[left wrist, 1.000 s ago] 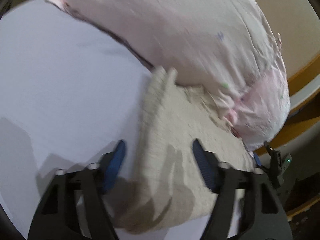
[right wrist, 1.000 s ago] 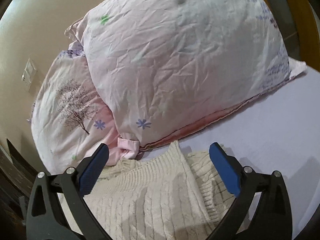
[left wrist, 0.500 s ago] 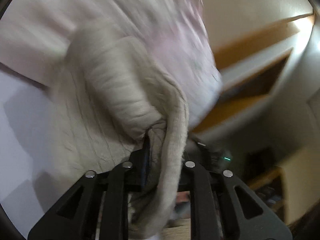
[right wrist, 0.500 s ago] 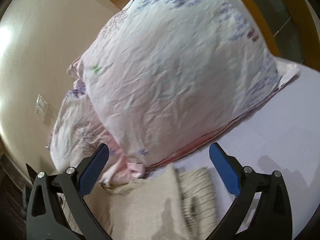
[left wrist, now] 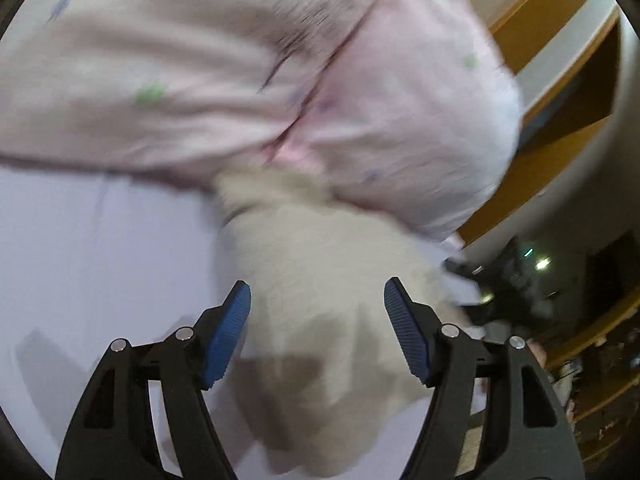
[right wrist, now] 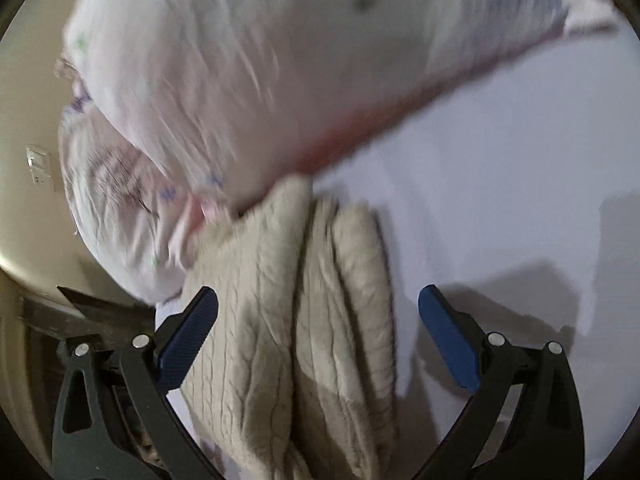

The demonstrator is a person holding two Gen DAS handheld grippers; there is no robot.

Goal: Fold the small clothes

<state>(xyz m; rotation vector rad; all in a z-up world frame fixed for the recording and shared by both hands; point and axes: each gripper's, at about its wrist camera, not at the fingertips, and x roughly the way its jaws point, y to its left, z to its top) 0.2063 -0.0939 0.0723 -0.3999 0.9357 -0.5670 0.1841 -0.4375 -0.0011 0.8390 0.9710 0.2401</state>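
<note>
A cream cable-knit sweater lies folded on the pale lilac bed sheet, its far end against the pink pillows. My left gripper is open and empty, its jaws spread over the sweater. In the right wrist view the sweater shows as a long folded bundle with a doubled edge on its right. My right gripper is open and empty, its jaws straddling the sweater's near part. Both views are blurred by motion.
Two pink patterned pillows lie stacked behind the sweater, also in the left wrist view. A wooden headboard and shelf stand at the right. A wall with a light switch is at the left.
My left gripper was shut on the sweater's edge half a second ago and has let go; it is now open. My right gripper has moved closer over the sweater.
</note>
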